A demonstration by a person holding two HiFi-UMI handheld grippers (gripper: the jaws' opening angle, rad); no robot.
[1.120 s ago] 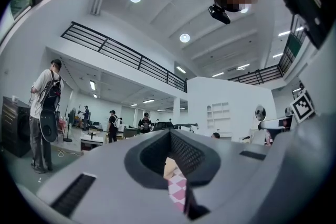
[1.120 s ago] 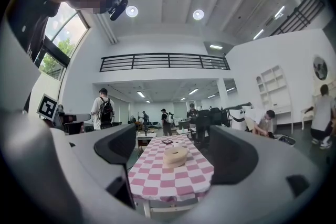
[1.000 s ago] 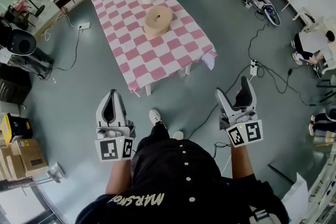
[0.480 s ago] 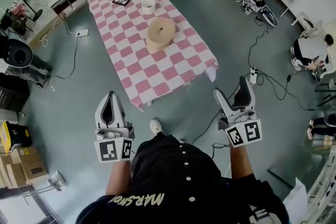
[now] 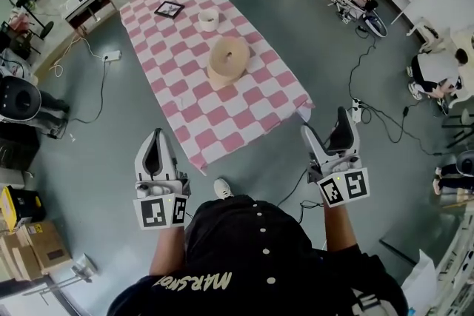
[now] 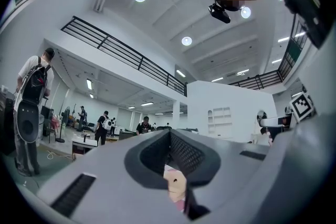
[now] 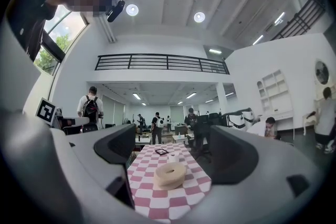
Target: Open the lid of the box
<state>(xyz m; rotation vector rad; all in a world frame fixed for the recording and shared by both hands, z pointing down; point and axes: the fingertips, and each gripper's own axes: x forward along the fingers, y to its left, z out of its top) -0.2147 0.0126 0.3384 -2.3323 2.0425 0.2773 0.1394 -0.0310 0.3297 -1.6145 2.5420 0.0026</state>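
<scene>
2 grippers are showing in the lower half of the head view, well short of the box. The left gripper [image 5: 156, 138] is holding its jaws pressed almost together, leaving only a thin slit and gripping nothing. The right gripper [image 5: 330, 131] is holding its jaws wide apart, also empty. 1 round tan box [image 5: 227, 61] is sitting near the middle of the table [image 5: 189, 96], above the centre of the frame, on a pink-and-white checked cloth. Its lid is lying flat on top, closed, with a shallow round dimple at its centre. 1 white roll [image 5: 208, 18] and 1 black-framed square [image 5: 170, 9] are lying beyond it toward the upper left. In the right gripper view the box is appearing far off in the open gap between the jaws. Compared with 1 s ago, the table and box are sitting lower in the head view, the near corner now reaching down between the 2 grippers, while both grippers are occupying nearly the same spots in the frame
</scene>
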